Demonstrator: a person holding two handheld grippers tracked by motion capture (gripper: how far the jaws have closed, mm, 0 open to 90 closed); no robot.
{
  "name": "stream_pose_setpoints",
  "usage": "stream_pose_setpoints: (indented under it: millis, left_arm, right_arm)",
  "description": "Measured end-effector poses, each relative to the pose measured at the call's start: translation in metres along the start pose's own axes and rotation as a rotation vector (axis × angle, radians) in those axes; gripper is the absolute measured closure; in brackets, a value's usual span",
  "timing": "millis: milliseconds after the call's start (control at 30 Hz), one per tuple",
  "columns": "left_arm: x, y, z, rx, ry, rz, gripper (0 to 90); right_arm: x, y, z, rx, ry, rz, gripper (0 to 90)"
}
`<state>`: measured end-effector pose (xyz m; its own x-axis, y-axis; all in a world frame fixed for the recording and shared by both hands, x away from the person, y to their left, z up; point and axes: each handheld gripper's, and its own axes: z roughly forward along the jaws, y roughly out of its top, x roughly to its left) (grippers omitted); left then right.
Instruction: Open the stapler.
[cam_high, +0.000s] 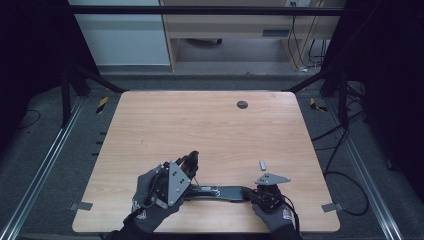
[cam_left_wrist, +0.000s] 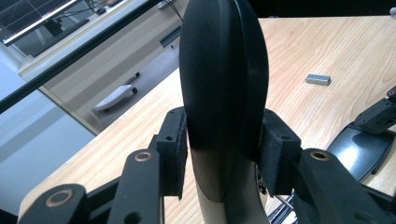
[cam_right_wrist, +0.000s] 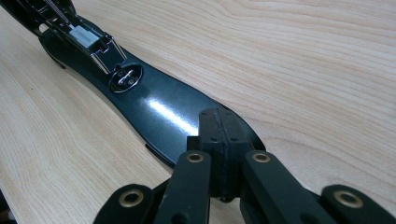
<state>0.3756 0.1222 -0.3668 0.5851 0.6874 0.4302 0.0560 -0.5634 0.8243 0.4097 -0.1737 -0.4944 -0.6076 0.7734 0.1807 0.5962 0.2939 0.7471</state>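
Stapler (cam_high: 225, 192) — opened flat — between both grippers

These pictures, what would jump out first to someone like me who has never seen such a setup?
Most striking is the long black stapler, opened out near the table's front edge: the left gripper clamps its raised arm, and the right gripper presses shut on the flat base's tip. A small metal block lies alone, right of centre.

Small grey block (cam_high: 262, 164) on wood table (cam_high: 200, 125), toward right side. Dark round plug (cam_high: 242, 104) near far edge. Black cables (cam_high: 334, 150) on floor, right.
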Motion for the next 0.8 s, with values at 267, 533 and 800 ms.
stream_pose_setpoints:
  millis: [267,533,800]
  left_arm:
    - [0.0033,-0.0028,-0.0025,-0.008,-0.001,-0.016,57.6]
    - [0.0063,-0.0065,-0.0058,-0.021,0.0,-0.03,57.3]
    - [0.0095,-0.0095,-0.0082,-0.03,-0.005,-0.045,57.2]
  right_arm:
    - [0.0001,-0.0001,0.0002,-0.003,-0.003,-0.005,90.0]
    - [0.0002,-0.0001,0.0002,-0.002,-0.003,-0.005,90.0]
    - [0.0001,0.0,0.0004,-0.002,-0.003,-0.004,90.0]
